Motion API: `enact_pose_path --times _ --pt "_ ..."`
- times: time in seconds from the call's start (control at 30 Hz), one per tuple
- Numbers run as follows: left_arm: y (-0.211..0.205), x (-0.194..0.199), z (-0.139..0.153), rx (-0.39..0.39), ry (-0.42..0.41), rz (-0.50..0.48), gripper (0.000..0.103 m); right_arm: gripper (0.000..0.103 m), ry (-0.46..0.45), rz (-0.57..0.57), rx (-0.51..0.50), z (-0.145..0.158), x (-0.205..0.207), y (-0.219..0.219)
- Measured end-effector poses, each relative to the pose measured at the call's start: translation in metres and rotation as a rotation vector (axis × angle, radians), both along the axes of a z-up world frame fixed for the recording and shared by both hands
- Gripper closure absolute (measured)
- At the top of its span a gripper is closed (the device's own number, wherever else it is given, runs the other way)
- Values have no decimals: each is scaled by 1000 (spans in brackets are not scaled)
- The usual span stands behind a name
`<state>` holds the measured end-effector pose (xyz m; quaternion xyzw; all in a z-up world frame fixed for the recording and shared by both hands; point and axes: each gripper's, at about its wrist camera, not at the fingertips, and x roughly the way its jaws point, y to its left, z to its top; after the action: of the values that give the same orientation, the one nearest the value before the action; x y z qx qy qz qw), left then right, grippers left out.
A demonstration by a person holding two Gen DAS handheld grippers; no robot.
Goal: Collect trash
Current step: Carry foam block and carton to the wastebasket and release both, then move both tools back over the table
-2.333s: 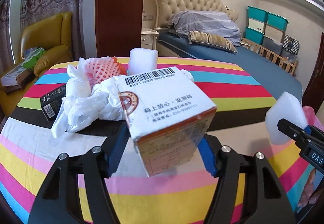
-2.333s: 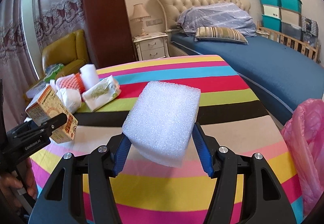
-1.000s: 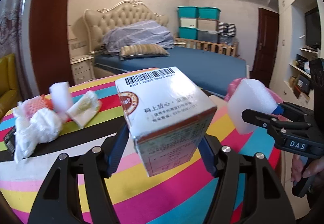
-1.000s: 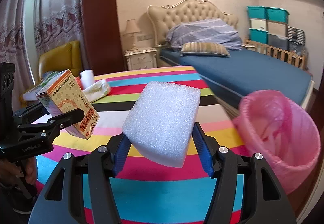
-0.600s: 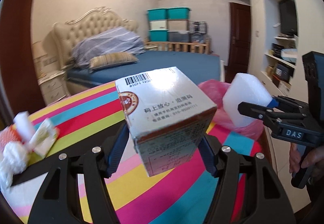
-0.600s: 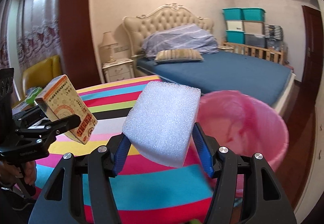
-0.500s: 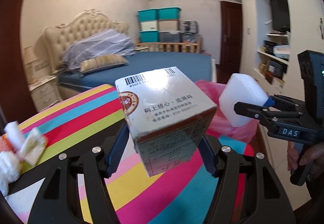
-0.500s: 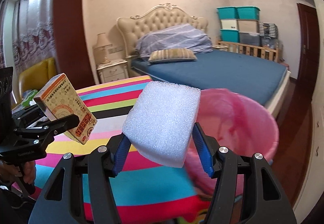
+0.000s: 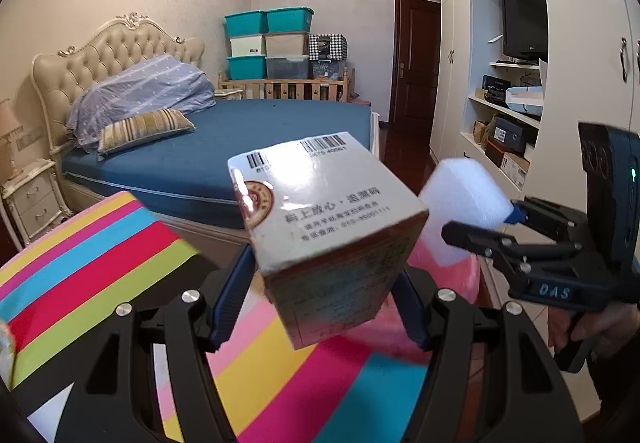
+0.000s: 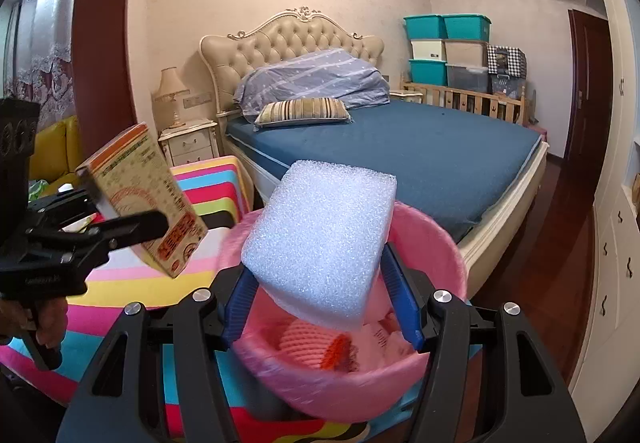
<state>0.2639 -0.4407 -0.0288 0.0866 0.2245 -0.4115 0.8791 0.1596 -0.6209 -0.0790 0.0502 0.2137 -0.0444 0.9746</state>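
While clamping the foam block (image 10: 320, 243), hovering right claw (image 10: 320, 307) over the pink bin (image 10: 440, 243); left claw (image 9: 320, 303), gripping the box (image 9: 328, 235), trailing left over the tabletop (image 9: 80, 263).

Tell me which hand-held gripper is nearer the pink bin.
Right. The right hand-held gripper holds the foam block directly over the pink bin; the left hand-held gripper, gripping the carton, is off to its side above the striped table.

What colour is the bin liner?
Pink; the bin liner shows best in the right wrist view.

foam block (image 10: 320, 239) over pink bin (image 10: 436, 243)
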Motion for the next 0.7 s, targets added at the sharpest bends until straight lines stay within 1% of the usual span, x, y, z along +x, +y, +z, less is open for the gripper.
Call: enact_pose_path --times 0.1,0.27,0.3,0.33,0.37,0.4,0.47,0.53,0.63,0.67,0.7 --pt "-25 15 -3 -5 16 -16 39 45 22 -9 -9 -6 8 -13" --pt "-64 32 -8 7 49 -42 39 45 32 -18 -12 -15 16 -27" --pt "-71 33 -9 7 50 -39 34 43 28 -14 -9 -16 17 -27" --pt "-75 35 -11 9 49 -37 28 39 24 -7 -5 -18 18 -30" --pt "-76 38 -11 8 46 -35 15 34 23 -8 -2 -18 19 -31" --pt "-77 38 -10 5 36 -27 13 30 20 -13 4 -19 17 -32" --pt "-76 39 -9 12 13 -13 13 30 13 -18 24 -21 13 -35" --pt "-66 39 -8 16 -3 6 13 30 5 -28 32 -19 9 -36" --pt "-43 35 -7 24 -29 44 8 30 -18 -42 35 -14 -4 -36" --pt "-31 32 -7 27 -43 64 5 30 -29 -42 42 -11 -9 -33" --pt "-21 29 -7 33 -55 87 5 29 -33 -42 45 -9 -12 -30"
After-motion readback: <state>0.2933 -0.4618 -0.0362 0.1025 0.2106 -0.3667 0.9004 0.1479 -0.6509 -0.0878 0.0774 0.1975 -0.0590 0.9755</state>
